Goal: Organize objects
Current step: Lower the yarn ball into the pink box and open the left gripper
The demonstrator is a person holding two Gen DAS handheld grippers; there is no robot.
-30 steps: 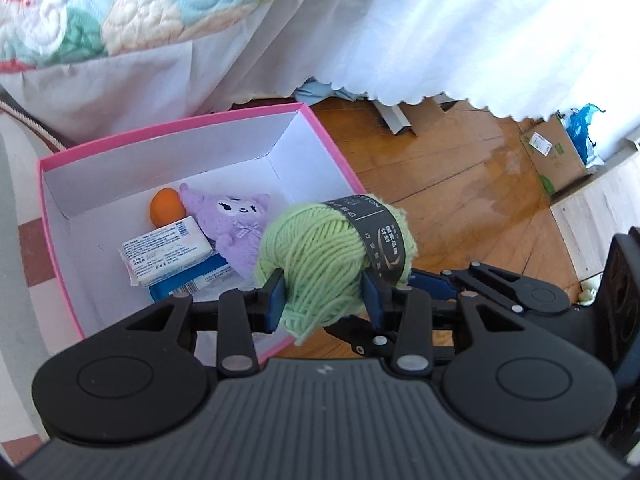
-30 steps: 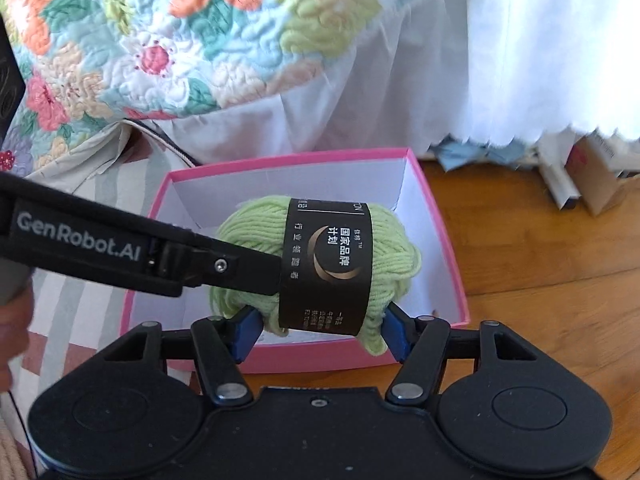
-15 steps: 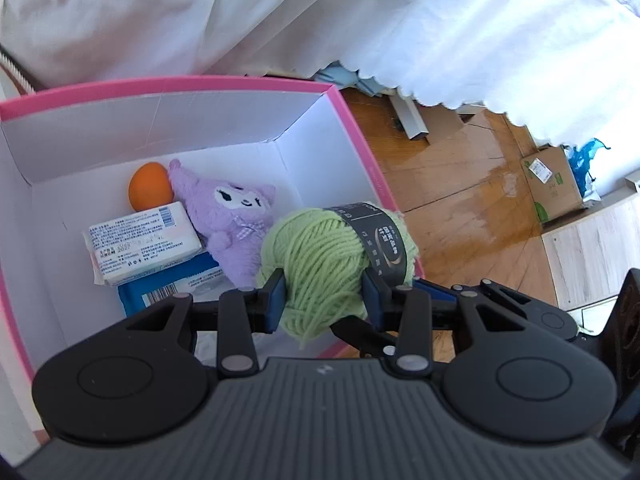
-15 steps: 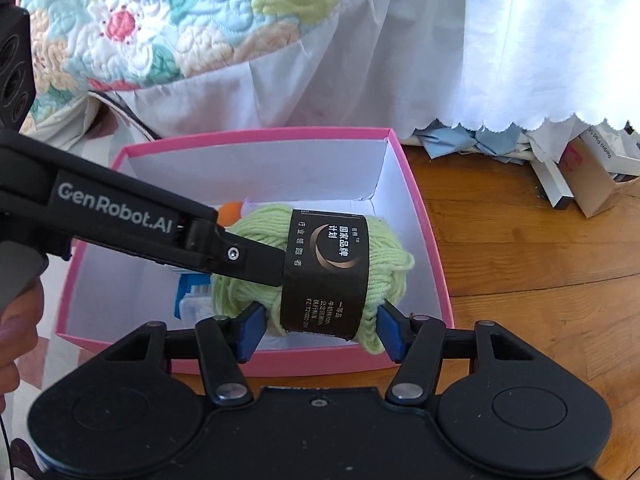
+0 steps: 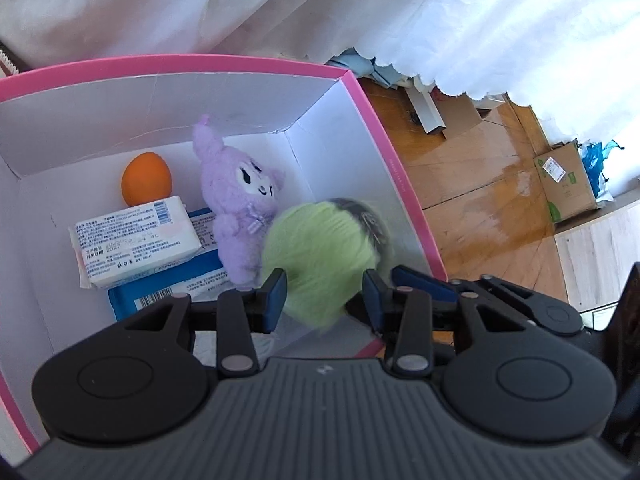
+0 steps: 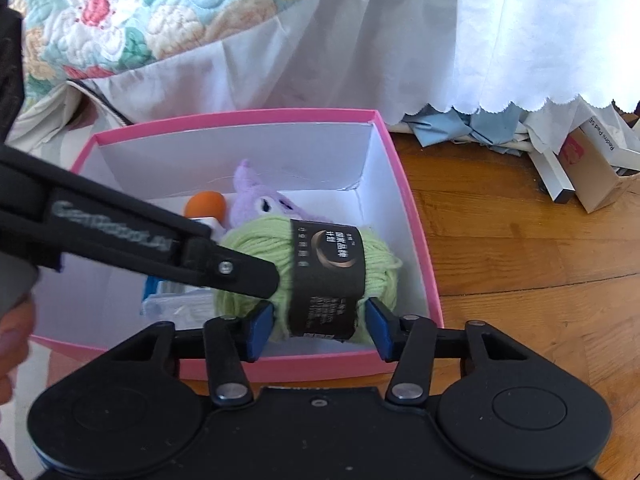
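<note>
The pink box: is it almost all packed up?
Partly. Already inside the pink box: an orange, a purple plush, a white packet and a blue packet. In hand: the green yarn ball, in the box's opening, gripped by the left gripper; the right gripper has just been closing on it too. Left: letting it go inside.

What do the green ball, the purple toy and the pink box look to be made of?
Green ball: matte yarn, wound strands visible, dark paper-like band. Purple toy: fuzzy plush fabric. Pink box: likely cardboard, smooth white inside, creased walls.
</note>
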